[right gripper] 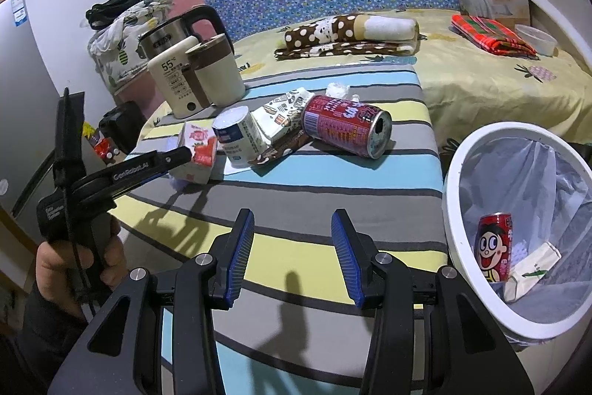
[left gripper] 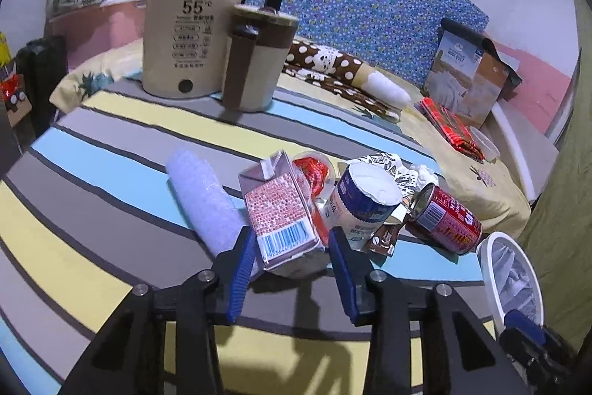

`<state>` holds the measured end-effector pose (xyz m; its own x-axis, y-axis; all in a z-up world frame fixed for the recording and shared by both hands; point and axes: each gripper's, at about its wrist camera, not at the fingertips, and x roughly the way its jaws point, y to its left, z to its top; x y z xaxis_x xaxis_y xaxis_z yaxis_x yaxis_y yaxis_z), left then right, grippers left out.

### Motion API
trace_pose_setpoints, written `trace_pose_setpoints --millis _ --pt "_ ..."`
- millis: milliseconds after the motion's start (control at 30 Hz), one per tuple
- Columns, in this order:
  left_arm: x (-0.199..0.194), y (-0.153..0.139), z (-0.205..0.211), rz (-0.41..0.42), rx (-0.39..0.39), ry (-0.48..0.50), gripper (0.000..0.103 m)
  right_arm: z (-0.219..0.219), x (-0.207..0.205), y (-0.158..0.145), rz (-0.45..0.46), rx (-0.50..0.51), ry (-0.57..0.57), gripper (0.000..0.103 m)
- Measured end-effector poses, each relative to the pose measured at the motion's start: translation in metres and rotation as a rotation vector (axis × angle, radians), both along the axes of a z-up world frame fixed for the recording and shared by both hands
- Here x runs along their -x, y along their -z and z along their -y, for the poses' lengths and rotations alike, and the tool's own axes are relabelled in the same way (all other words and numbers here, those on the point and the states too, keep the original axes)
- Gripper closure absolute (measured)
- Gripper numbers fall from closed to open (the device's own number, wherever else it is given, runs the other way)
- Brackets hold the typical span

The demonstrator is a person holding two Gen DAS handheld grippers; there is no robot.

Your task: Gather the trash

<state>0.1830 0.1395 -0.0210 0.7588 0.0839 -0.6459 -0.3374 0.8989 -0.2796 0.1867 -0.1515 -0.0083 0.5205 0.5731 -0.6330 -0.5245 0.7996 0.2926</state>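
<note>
"55°C" is printed in dark figures on the cream appliance [left gripper: 190, 41], at about 11 o'clock in the left wrist view; the small lines beneath it cannot be read. "GenRobot.AI" is read in white along the arm of the left gripper [right gripper: 185, 152], at 9 o'clock in the right wrist view. A barcode is seen on the pink carton [left gripper: 281, 210]; its digits are too small. Lettering on the red can [right gripper: 346, 124] is illegible.

Pink carton [left gripper: 280, 214], white cup [left gripper: 364, 206] and red can [left gripper: 446, 217] lie clustered on striped cloth.
</note>
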Motion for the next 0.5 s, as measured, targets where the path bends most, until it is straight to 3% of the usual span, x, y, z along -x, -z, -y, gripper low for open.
trace_pose_setpoints --millis 400,500 --pt "0.042 -0.011 0.004 0.026 -0.135 0.075 0.066 -0.047 -0.009 -0.009 0.044 0.034 -0.086 0.057" --pt "0.051 -0.008 0.002 0.027 -0.147 0.097 0.067 -0.066 -0.015 -0.007 0.057 0.062 -0.117 0.053"
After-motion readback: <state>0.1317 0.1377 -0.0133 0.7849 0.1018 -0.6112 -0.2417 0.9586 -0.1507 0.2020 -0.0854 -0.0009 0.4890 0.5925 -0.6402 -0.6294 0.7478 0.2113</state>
